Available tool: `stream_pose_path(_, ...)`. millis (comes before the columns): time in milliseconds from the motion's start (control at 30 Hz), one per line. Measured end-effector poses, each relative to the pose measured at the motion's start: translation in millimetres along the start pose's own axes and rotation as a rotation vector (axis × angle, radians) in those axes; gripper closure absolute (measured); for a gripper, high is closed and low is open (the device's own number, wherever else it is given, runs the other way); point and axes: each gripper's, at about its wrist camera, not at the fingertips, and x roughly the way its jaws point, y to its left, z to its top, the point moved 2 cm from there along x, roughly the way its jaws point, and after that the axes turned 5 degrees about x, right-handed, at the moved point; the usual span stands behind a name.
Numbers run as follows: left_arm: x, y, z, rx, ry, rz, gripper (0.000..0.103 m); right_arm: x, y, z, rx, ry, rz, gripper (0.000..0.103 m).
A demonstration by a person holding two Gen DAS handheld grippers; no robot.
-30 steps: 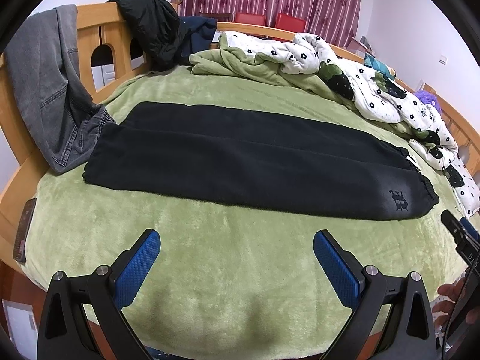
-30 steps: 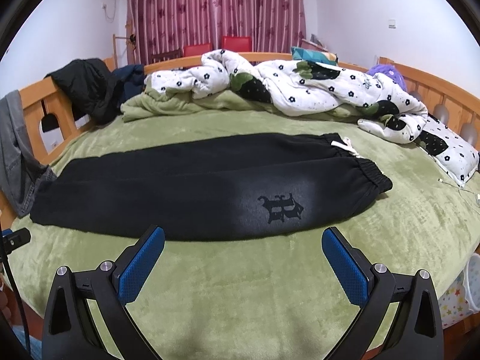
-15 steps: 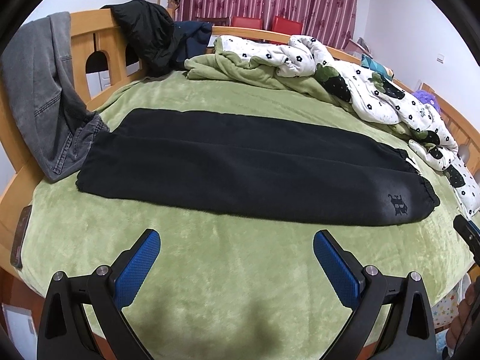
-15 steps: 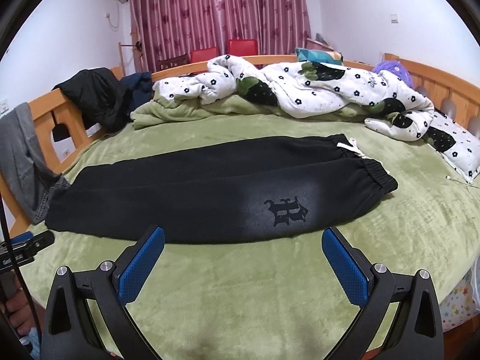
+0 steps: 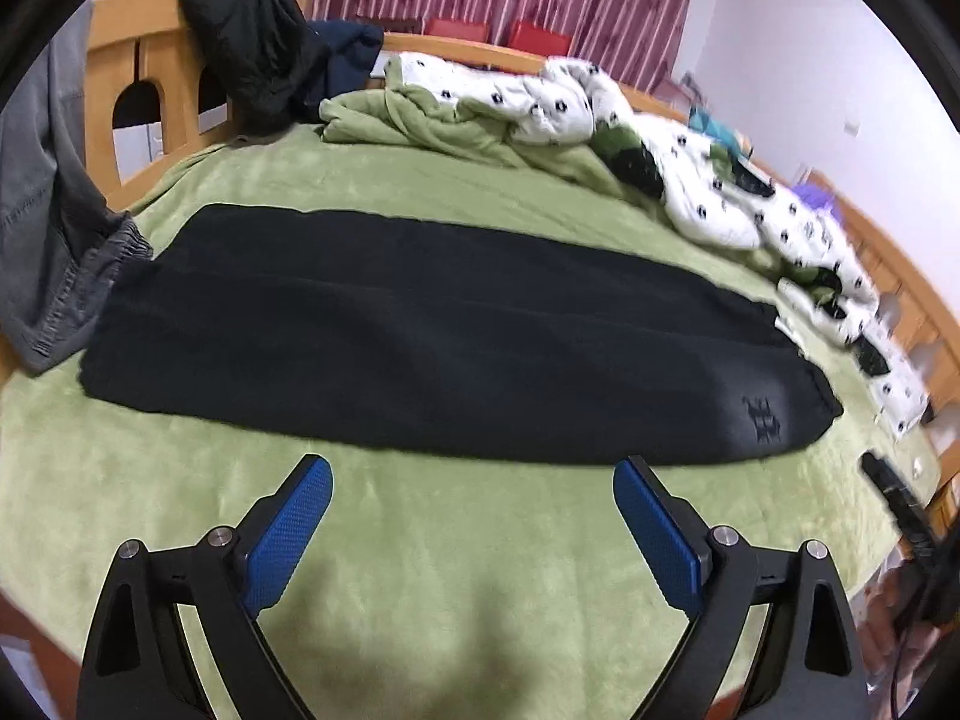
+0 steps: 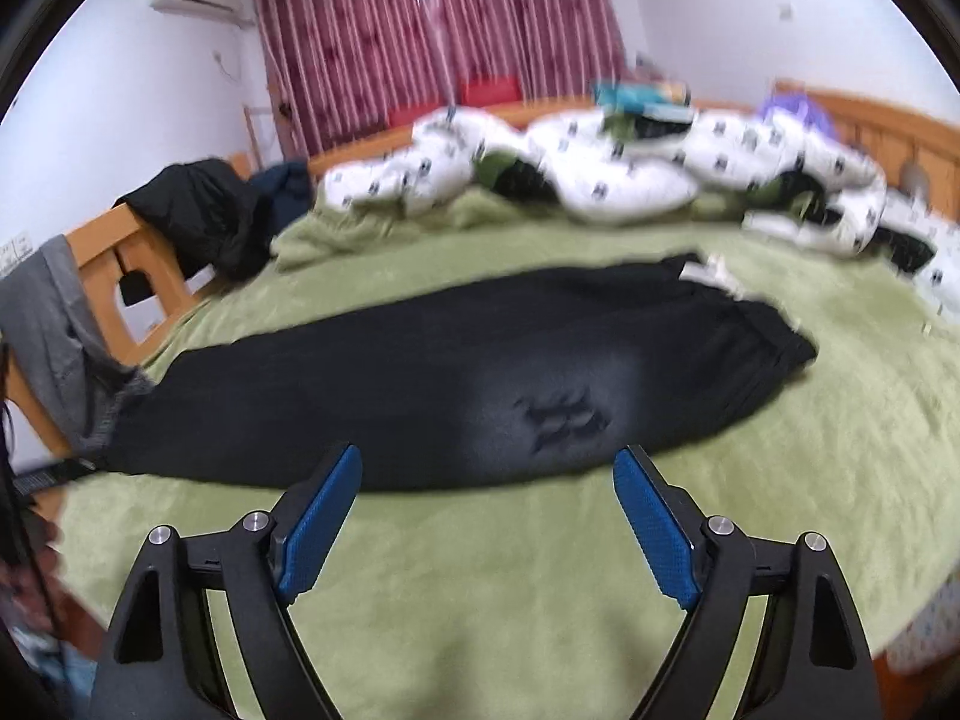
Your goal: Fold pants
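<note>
Jaws, left: left gripper (image 5: 473, 483) is seen wide and closing, with nothing but bedcover between the blue pads.
Jaws, right: right gripper (image 6: 487, 474) is likewise wide and closing, with no cloth between the pads; the tips lie just short of the near hem.
Garment: black pants (image 5: 420, 330) are laid flat and lengthwise across the green blanket (image 5: 480, 570), already doubled leg on leg, waistband (image 6: 774, 336) to the right, cuffs to the left beside a grey garment (image 5: 42, 228) hung on the wooden bed frame (image 5: 150, 84).
Step judged: approach to the near edge before a crosswise fold.
Good practice: both layers should be pinched together at each grip, or the lower leg will be left behind.
Caution: the grey garment touching the cuff end should be kept out of the left grip.
Image quality: right view is blurred; fine detail cannot be confirmed.
</note>
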Motion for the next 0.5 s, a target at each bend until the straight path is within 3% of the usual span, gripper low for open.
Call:
stream_pose_path(33, 4.8, 8.0, -4.6, 0.005, -0.026, -0.001, 0.009, 16.6, -5.3, 1.1, 0.036, 0.09, -0.042, 0.031)
stream_pose_path(67, 10.6, 16.6, -10.1, 0.006, -0.054, 0.009, 0.009, 26.2, -8.5, 2.4, 0.061, 0.136, 0.012, 0.047)
stream_pose_path(100, 17.7, 27.6, -15.9, -0.012, -0.074, 0.04, 0.009, 32.2, -12.5, 1.8, 0.073, 0.138, 0.059, 0.051)
stream_pose_path(133, 28.0, 40.7, -19.5, -0.062, -0.051, 0.087, 0.009, 38.1, -17.0, 0.4, 0.067, 0.127, 0.043, 0.05)
stream_pose_path(233, 50.9, 69.0, -23.4, -0.15, 0.016, 0.035, 0.009, 65.3, -33.0, -6.5, 0.006, 0.16, -0.069, 0.048)
stream_pose_path(267, 57.9, 78.9, -25.8, -0.161, 0.029, 0.064, 0.009, 72.5, -40.2, -7.8, 0.016, 0.181, -0.079, 0.048)
stream_pose_path(333, 70.6, 96.1, -28.2, -0.202, 0.054, 0.089, 0.009, 87.4, -58.1, -11.5, 0.071, 0.22, -0.083, 0.047)
stream_pose_path(433, 93.1, 119.5, -29.7, -0.314, 0.09, 0.016, 0.011, 107.4, -83.5, -11.2, 0.148, 0.259, -0.104, 0.033)
stream_pose_path(500, 105.2, 132.0, -30.2, -0.38, 0.091, 0.007, 0.016, 120.0, -96.9, -8.7, 0.219, 0.264, -0.09, 0.032)
